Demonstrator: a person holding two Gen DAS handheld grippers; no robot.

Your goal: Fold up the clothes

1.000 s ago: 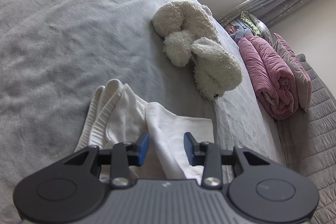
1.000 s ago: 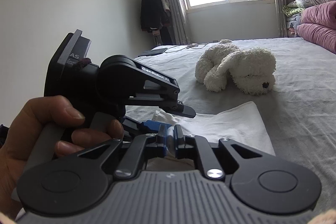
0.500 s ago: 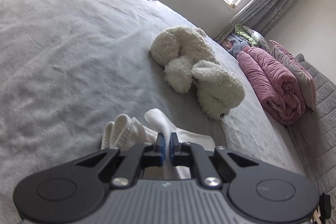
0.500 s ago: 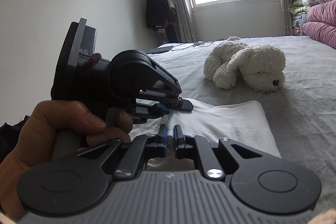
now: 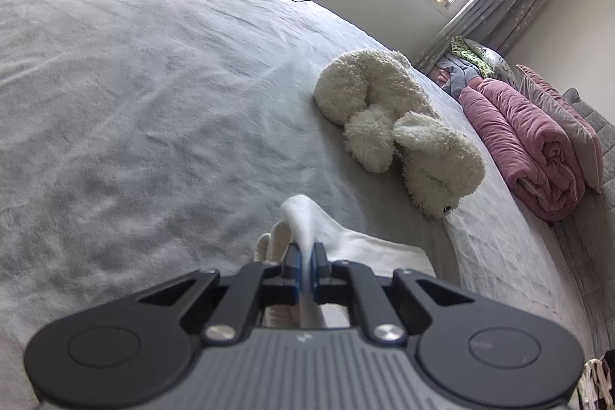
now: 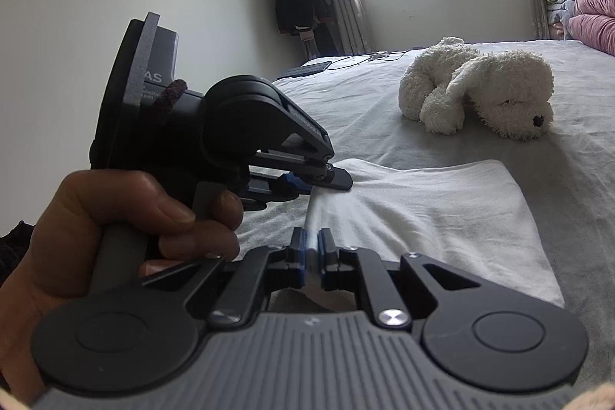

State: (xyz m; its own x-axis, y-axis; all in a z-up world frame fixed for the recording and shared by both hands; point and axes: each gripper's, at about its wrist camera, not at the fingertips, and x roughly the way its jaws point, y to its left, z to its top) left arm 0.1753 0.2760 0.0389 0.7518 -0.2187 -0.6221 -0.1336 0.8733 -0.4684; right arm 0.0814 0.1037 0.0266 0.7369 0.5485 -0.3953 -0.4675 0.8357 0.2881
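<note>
1. Grey bed (image 5: pixel 134 102), bright bedroom.
2. Both grippers, left gripper (image 5: pixel 306 262) and right gripper (image 6: pixel 314 248), were pinching the white garment's (image 6: pixel 423 210) near edge; right was nearer me.
3. Garment stretched away toward the plush dog (image 6: pixel 480 106).

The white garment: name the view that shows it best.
Right wrist view: the white garment spreads broadly over the bed, an edge in the right gripper. The left wrist view shows only a pinched fold in the left gripper.
</note>
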